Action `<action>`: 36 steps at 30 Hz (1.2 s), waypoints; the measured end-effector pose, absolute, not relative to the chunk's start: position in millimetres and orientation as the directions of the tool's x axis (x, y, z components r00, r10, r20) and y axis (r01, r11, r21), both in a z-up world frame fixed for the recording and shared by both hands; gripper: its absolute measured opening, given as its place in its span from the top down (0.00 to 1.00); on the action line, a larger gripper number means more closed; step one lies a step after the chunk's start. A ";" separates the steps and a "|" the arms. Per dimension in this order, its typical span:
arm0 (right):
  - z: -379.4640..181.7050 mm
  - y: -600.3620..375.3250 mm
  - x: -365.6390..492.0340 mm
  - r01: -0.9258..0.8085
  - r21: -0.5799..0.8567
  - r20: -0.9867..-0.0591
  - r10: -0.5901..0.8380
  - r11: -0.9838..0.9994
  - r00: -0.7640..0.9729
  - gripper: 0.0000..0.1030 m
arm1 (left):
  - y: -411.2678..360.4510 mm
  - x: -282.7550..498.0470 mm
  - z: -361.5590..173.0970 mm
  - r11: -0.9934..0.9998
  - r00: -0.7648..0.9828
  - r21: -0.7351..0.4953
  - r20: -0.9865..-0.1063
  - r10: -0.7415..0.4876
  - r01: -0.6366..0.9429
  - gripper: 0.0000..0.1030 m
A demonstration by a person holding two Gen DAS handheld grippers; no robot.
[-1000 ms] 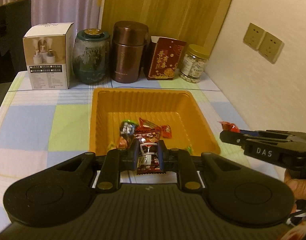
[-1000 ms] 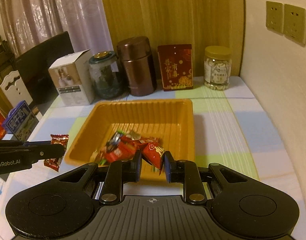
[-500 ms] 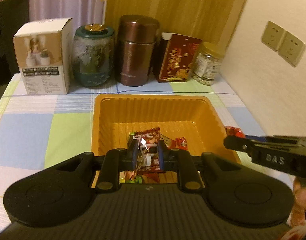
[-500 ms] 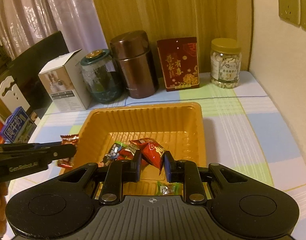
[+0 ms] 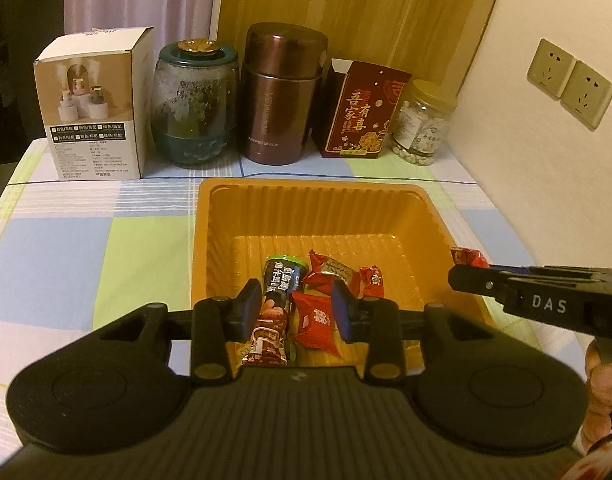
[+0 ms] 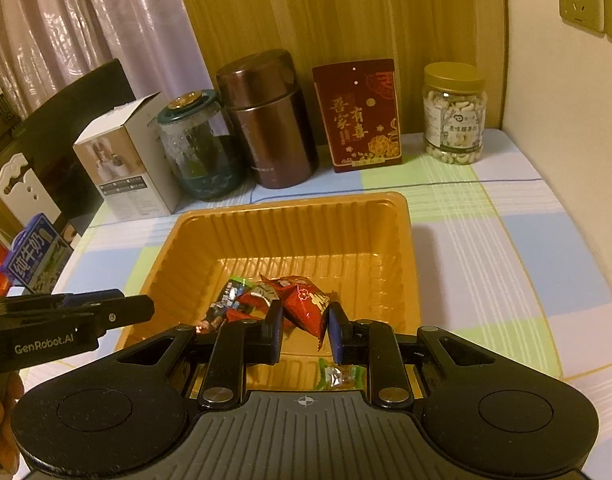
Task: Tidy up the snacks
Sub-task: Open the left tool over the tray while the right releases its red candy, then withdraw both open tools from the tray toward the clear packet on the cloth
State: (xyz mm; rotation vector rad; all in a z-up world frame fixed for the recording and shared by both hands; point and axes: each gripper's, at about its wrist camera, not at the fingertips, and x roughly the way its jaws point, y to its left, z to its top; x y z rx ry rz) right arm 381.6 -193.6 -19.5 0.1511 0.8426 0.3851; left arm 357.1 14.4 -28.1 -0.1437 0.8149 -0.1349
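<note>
The tray near rim hides behind the left claw; the green candy shows only partly.

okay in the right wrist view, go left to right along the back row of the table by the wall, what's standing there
white box → glass jar with green lid → brown metal canister → red gift box → nut jar with gold lid.

Orange ribbed tray on blue, green and white checked tablecloth.
</note>
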 end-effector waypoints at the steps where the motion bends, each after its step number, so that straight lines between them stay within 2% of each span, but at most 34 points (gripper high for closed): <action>1: -19.6 -193.6 382.3 -0.269 0.282 -0.697 0.389 0.921 0.602 0.77 | 13.6 356.3 -27.4 0.982 0.680 -0.178 -0.712 -0.176 0.068 0.67; 6: -20.9 -197.9 386.4 -0.262 0.335 -0.669 0.424 0.905 0.610 0.77 | 12.0 352.3 -26.1 0.981 0.683 -0.177 -0.708 -0.182 0.078 0.66; 8: -21.2 -200.2 387.2 -0.260 0.353 -0.654 0.436 0.899 0.619 0.62 | 12.7 349.9 -26.8 0.981 0.683 -0.177 -0.708 -0.182 0.078 0.66; 9: -21.0 -201.4 386.8 -0.254 0.354 -0.650 0.432 0.900 0.626 0.44 | 13.0 348.4 -27.0 0.981 0.683 -0.176 -0.707 -0.182 0.079 0.66; 10: -20.8 -202.9 385.7 -0.250 0.355 -0.644 0.430 0.901 0.633 0.40 | 13.2 346.8 -27.3 0.982 0.684 -0.174 -0.707 -0.181 0.080 0.66; 25: -17.5 -225.0 323.6 -0.187 0.353 -0.676 0.388 0.917 0.626 0.40 | 11.6 286.7 -18.8 0.983 0.686 -0.175 -0.709 -0.165 0.056 0.60; 28: -10.9 -227.4 299.5 -0.185 0.348 -0.677 0.383 0.919 0.629 0.40 | 10.0 264.4 -11.7 0.983 0.692 -0.179 -0.704 -0.158 0.043 0.56; 32: -0.6 -228.5 266.7 -0.195 0.319 -0.677 0.367 0.927 0.638 0.40 | 6.5 231.0 -1.6 0.982 0.697 -0.187 -0.701 -0.151 0.024 0.55; 36: 12.1 -232.3 234.6 -0.187 0.306 -0.672 0.351 0.934 0.652 0.40 | 2.0 197.7 8.2 0.983 0.703 -0.183 -0.697 -0.138 0.011 0.49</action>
